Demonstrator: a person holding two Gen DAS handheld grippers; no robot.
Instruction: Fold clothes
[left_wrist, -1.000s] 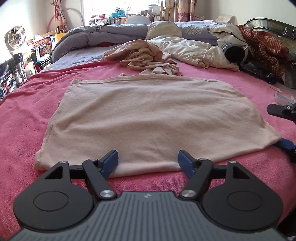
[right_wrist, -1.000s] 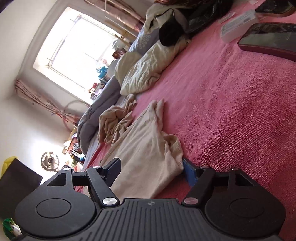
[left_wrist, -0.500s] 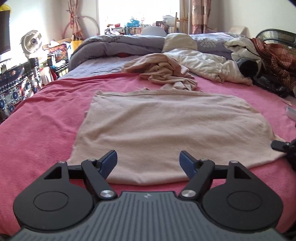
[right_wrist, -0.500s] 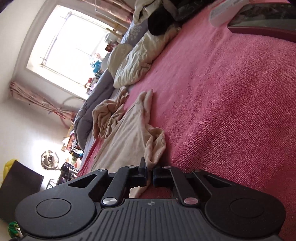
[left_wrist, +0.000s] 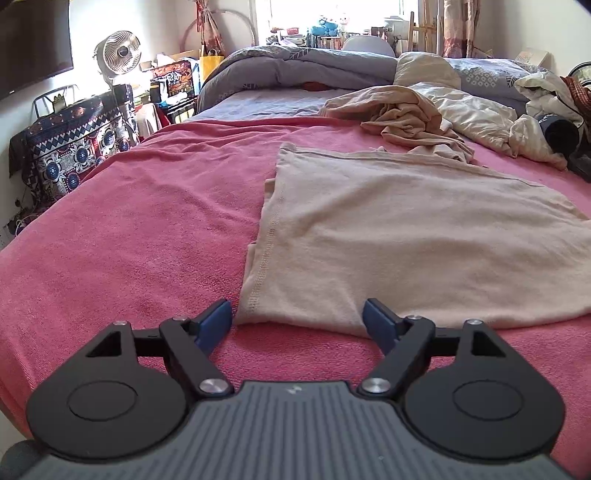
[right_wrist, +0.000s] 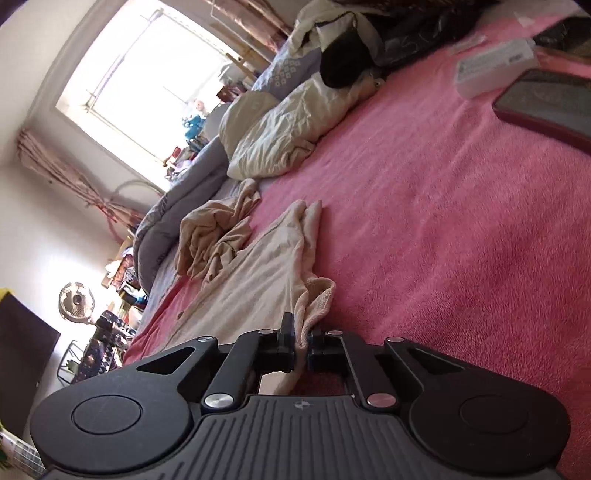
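Two beige knit garments lie on the pink terry bedspread (left_wrist: 129, 229). One, the flat-spread beige cloth (left_wrist: 406, 236), lies just ahead of the left gripper (left_wrist: 297, 319), whose blue-padded jaws stand wide apart with the cloth's near corner between them (untouched). The crumpled beige garment (left_wrist: 402, 114) sits farther ahead. The right gripper (right_wrist: 302, 338) is clamped on the flat cloth's bunched edge.

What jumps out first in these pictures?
A beige garment lies spread flat on a pink blanket covering the bed. The right claw is shut on one corner of it, while the left claw stands open at its near left corner.
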